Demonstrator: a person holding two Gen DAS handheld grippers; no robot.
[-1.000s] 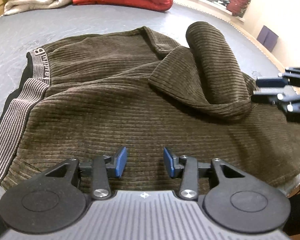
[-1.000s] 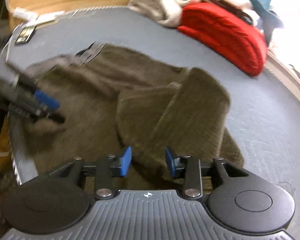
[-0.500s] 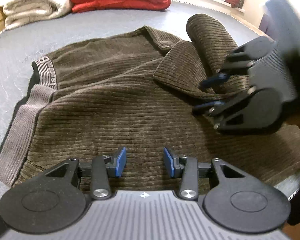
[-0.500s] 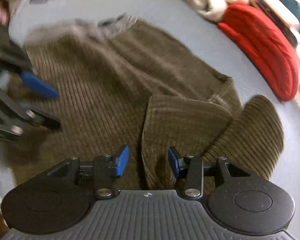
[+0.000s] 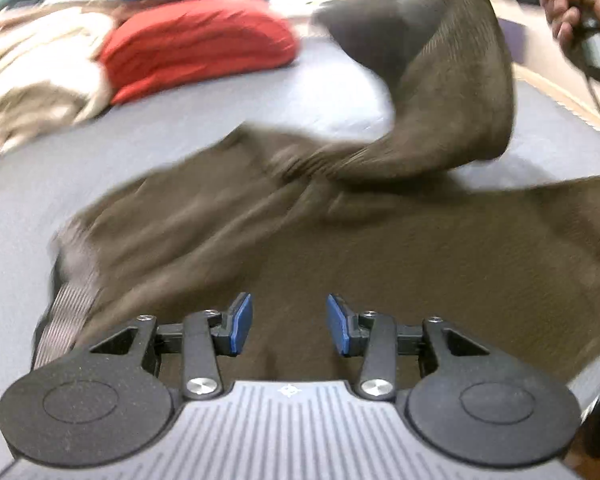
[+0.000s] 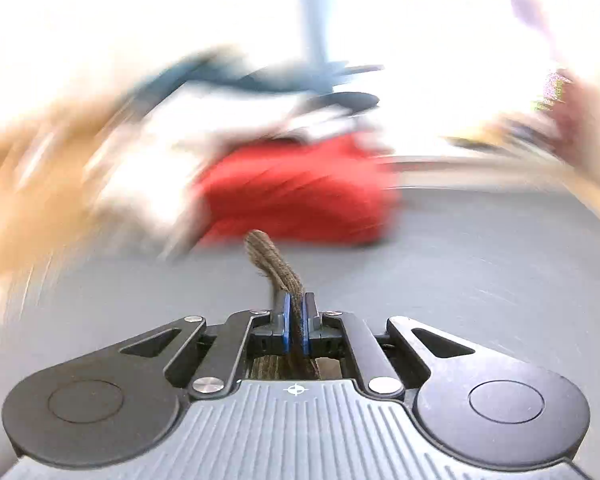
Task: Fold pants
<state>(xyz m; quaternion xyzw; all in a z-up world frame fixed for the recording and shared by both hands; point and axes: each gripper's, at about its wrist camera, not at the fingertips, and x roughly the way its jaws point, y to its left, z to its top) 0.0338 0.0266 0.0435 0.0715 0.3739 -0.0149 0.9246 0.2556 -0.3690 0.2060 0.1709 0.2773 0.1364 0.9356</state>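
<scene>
The pants are dark brown ribbed cloth, lying across the middle of the left wrist view on the grey surface, with the striped waistband at the lower left. One leg rises to the upper right of that frame, toward the hand at the corner. The cloth looks soft, thick and rather heavy; it bends freely and hangs, so it probably will drag and twist if it is lifted from one point only. A hem or the waistband seems the better place to take hold. The right gripper has its jaws pressed together on a narrow edge of the cloth, which stands up above the pads. The left gripper has its jaws wide apart, holding nothing, low over the fabric; contact is not clear. A red folded textile and pale ones lie in the upper left.
</scene>
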